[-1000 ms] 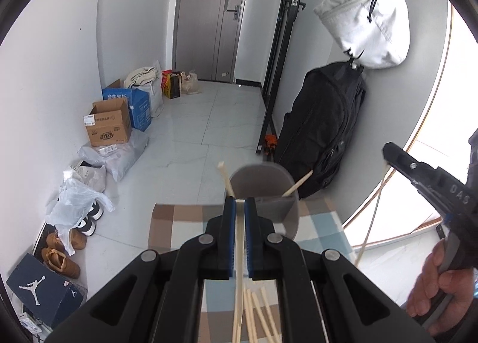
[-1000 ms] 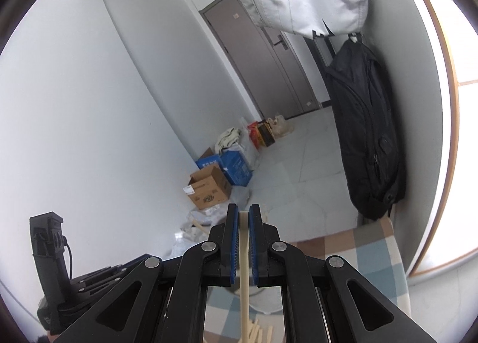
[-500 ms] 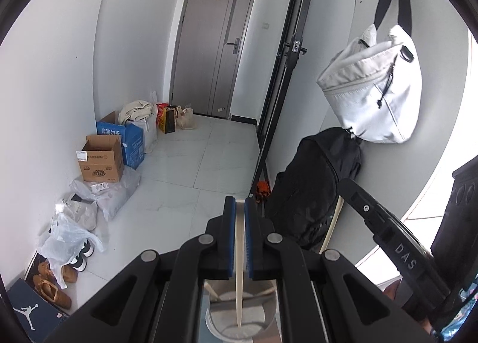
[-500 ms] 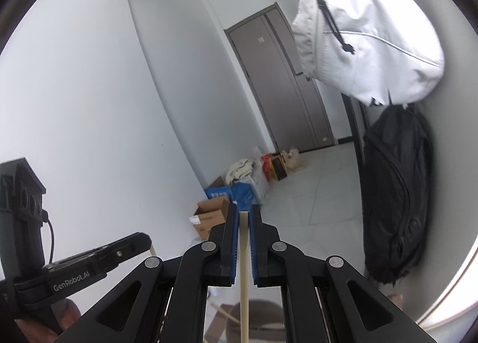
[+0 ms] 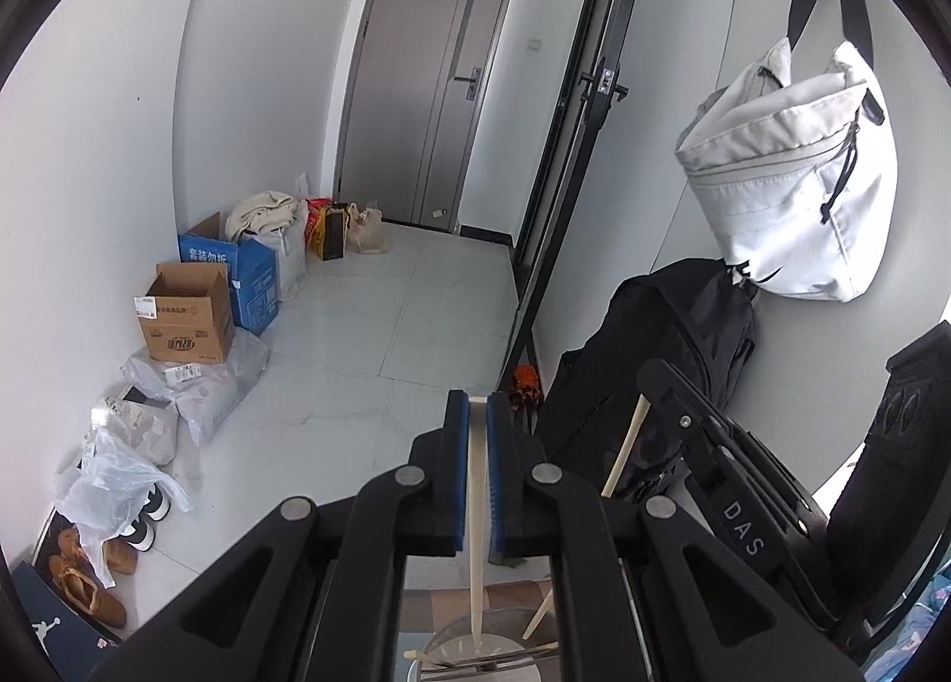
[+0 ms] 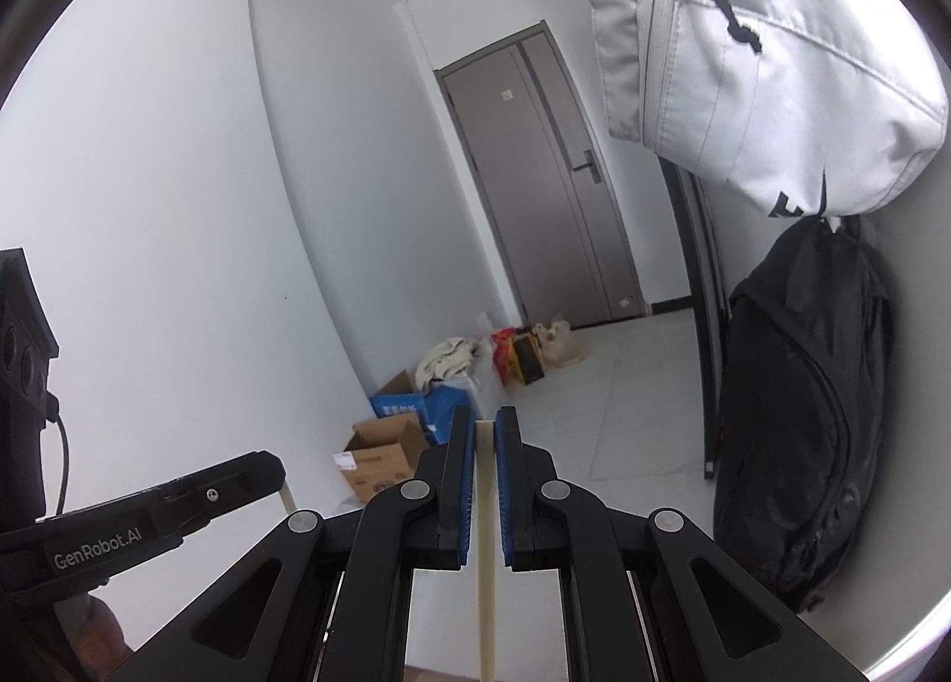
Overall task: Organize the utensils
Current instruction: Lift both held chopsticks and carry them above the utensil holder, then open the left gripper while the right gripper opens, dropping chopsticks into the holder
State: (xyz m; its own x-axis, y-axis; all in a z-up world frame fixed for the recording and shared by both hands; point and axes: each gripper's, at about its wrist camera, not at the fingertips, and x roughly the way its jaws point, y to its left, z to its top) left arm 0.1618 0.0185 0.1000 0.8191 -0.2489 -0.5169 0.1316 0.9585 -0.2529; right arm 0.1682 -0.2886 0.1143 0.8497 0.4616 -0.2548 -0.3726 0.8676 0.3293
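Pinching one chopstick each, the left gripper (image 5: 477, 414) holds its chopstick (image 5: 477, 533) over a grey holder (image 5: 475, 658); the right gripper (image 6: 485, 432) grips another chopstick (image 6: 485, 551).

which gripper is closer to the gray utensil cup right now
Left. The left gripper holds its chopstick with the tip hanging over the gray cup. The right gripper sits beside it; its own view doesn't show the cup.

Pale matt wooden chopstick (image 5: 477, 509) sitting between blue rubbery pads (image 5: 453, 468) of matt black plastic left gripper (image 5: 477, 444), white woven cloth bag (image 5: 790, 188) hanging upper right, brown cardboard box (image 5: 187, 316) resting on glossy pale floor tiles (image 5: 368, 337).
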